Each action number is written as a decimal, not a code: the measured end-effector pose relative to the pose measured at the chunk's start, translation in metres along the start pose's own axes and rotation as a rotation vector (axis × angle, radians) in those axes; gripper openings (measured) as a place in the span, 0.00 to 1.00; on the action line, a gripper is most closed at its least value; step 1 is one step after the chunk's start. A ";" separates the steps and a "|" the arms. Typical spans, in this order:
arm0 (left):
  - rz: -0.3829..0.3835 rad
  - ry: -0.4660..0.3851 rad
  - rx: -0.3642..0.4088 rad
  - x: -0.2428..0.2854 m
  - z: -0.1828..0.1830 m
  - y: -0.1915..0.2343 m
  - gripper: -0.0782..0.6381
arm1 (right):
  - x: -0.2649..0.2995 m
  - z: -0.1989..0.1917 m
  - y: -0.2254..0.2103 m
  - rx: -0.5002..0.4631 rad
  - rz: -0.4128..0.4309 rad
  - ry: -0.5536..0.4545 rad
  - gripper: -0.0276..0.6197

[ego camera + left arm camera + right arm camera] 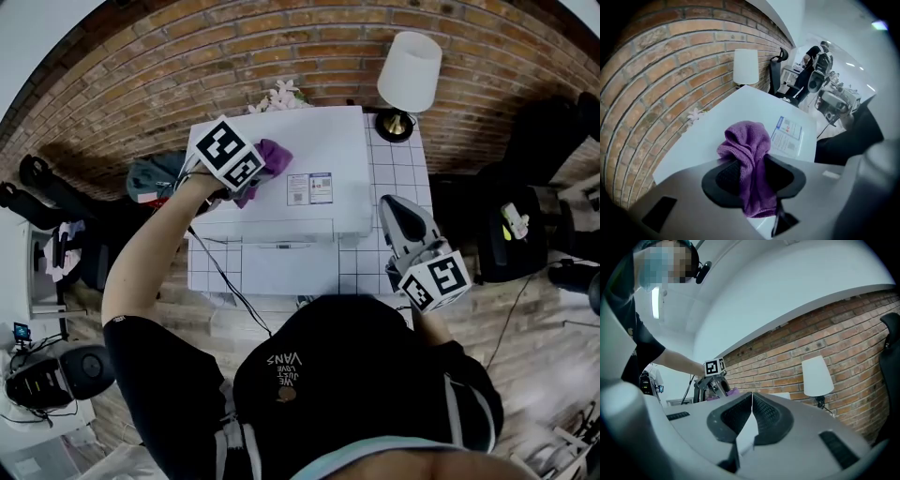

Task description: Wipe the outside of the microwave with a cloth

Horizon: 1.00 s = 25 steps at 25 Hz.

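Observation:
A white microwave stands on a tiled table, its flat top facing me, with a printed label on it. My left gripper is shut on a purple cloth, which bunches on the left part of the microwave's top. My right gripper hovers by the microwave's right side, its jaws closed together with nothing between them. In the right gripper view the left gripper and the cloth show far off.
A white lamp stands at the table's back right corner against the brick wall. Small pink flowers lie behind the microwave. Black office chairs stand to the right, and bags and gear to the left. A cable hangs down the front.

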<state>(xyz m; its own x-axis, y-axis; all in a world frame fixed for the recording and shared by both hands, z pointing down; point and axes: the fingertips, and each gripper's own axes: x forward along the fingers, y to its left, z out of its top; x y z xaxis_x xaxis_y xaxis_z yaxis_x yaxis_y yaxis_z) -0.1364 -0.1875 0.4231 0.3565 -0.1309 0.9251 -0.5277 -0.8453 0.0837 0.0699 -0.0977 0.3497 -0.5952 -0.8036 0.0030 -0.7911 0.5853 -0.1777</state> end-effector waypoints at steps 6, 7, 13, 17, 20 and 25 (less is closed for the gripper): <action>0.084 0.005 -0.146 -0.035 -0.079 0.054 0.31 | 0.025 -0.003 0.032 -0.008 0.032 0.005 0.05; 0.096 0.005 -0.173 -0.040 -0.091 0.061 0.31 | 0.029 -0.004 0.037 -0.009 0.039 0.005 0.05; 0.144 0.016 -0.271 -0.061 -0.144 0.088 0.31 | 0.046 -0.010 0.055 -0.005 0.062 0.004 0.05; 0.155 0.023 -0.286 -0.066 -0.158 0.092 0.31 | 0.051 -0.012 0.060 -0.005 0.067 0.001 0.05; 0.149 0.027 -0.262 -0.063 -0.151 0.088 0.31 | 0.050 -0.011 0.059 0.000 0.065 -0.003 0.05; 0.086 -0.003 -0.156 -0.050 -0.100 0.058 0.31 | 0.039 -0.006 0.043 0.000 0.039 -0.011 0.05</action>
<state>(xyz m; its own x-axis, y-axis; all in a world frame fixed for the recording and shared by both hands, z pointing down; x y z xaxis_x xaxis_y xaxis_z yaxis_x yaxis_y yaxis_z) -0.2618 -0.1785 0.4189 0.3074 -0.2009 0.9301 -0.6697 -0.7401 0.0615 0.0116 -0.1028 0.3479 -0.6240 -0.7813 -0.0146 -0.7674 0.6161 -0.1775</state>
